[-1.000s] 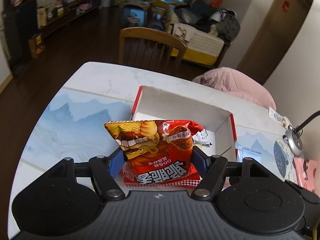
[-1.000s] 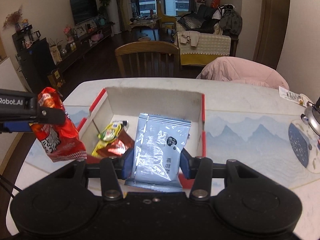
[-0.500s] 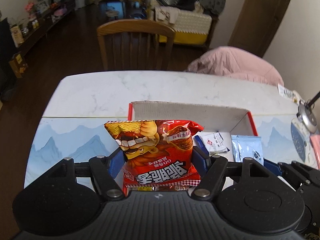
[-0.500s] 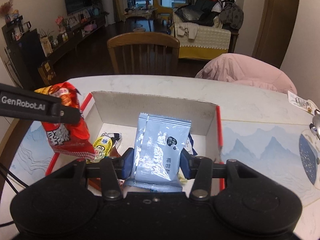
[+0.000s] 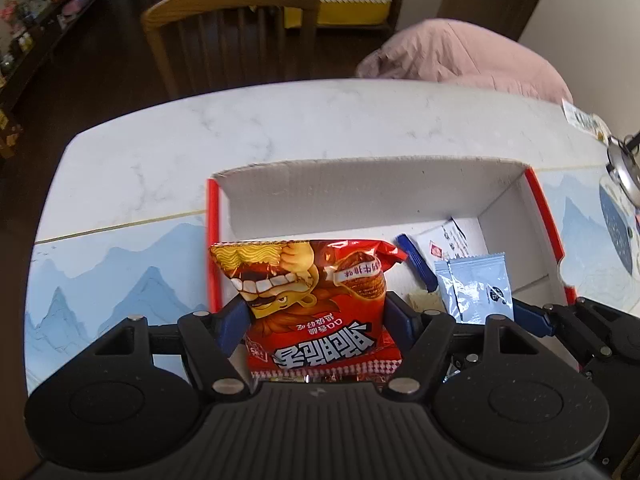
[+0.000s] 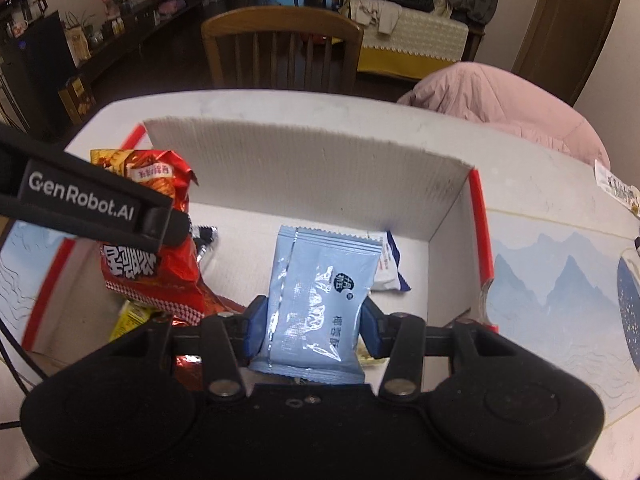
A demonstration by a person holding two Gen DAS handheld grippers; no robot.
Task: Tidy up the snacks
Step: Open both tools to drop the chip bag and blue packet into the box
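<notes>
Red snack bag (image 5: 316, 304) between left claw (image 5: 316, 320) pads

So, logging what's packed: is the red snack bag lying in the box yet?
Not yet. The red snack bag is clamped in the left gripper, hanging over the box.

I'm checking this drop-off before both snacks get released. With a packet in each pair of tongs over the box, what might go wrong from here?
1. The red noodle-snack bag hangs by the box's left wall; released there, it may catch the rim or tip outside.
2. The two tongs sit close together, the left tongs just beside the light blue packet, so they may bump.
3. Packets already lie below; the white sachet may get buried.
</notes>
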